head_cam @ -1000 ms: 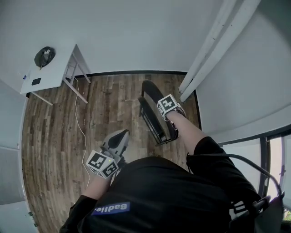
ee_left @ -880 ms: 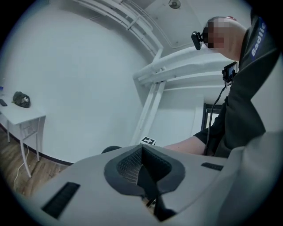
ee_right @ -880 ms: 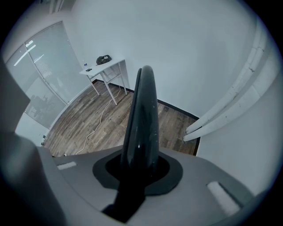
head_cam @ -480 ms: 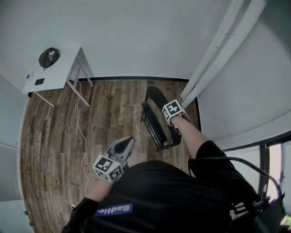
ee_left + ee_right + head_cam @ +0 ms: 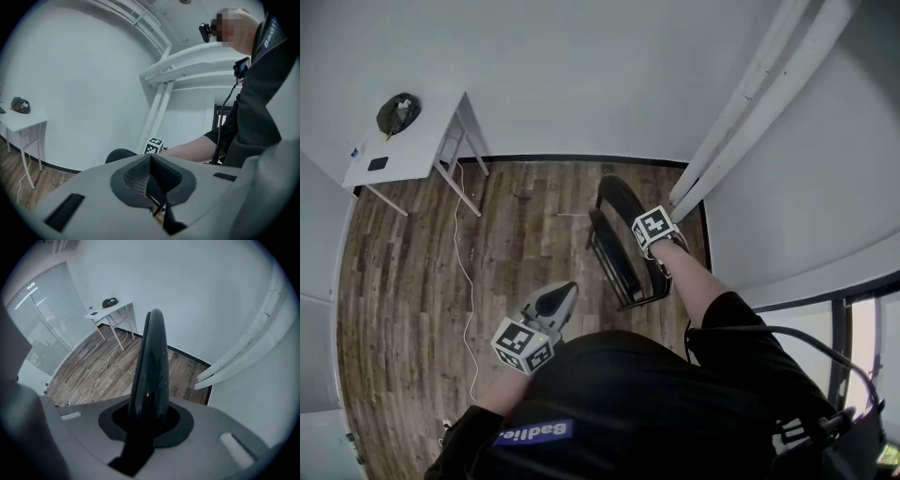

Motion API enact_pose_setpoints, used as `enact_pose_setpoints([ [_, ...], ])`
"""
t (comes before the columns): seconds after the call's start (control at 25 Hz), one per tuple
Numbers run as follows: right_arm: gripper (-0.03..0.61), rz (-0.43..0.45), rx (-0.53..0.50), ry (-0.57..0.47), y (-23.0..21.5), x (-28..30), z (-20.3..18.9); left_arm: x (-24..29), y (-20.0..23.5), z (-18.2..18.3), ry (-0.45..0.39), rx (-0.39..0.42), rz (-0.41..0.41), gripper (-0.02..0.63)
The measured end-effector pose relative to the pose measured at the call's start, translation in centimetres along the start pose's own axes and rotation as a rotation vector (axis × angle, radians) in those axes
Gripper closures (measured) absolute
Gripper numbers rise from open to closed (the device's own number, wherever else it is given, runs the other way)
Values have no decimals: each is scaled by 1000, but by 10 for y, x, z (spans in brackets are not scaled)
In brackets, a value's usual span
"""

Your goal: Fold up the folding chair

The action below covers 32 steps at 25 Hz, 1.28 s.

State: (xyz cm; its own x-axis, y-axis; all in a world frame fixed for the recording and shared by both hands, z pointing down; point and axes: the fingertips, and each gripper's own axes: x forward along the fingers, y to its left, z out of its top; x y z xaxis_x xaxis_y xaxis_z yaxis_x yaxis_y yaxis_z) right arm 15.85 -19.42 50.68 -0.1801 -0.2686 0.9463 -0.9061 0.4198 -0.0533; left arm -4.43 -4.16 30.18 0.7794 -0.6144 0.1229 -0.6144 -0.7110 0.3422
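The black folding chair stands folded flat and upright on the wooden floor near the right wall. My right gripper points steeply down and is shut on the chair's black top edge, which rises between its jaws in the right gripper view. My left gripper hangs free to the chair's left, level, shut, with nothing in it. In the left gripper view its pads meet, and the right gripper's marker cube shows beyond them.
A white table with a dark bundle stands at the back left. A white cable runs across the floor. White slanted pipes lean against the right wall near the chair.
The head view has shifted slightly. My left gripper has drifted a little to the right and nearer. The right gripper and the chair have kept their place.
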Motion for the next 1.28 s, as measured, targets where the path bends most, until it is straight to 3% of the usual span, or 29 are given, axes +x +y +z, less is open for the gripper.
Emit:
enact_pose_setpoints([
  [1.28,515,-9,-5,3,0,1,-2,-3,-2,-6,16,-5,-1,609],
])
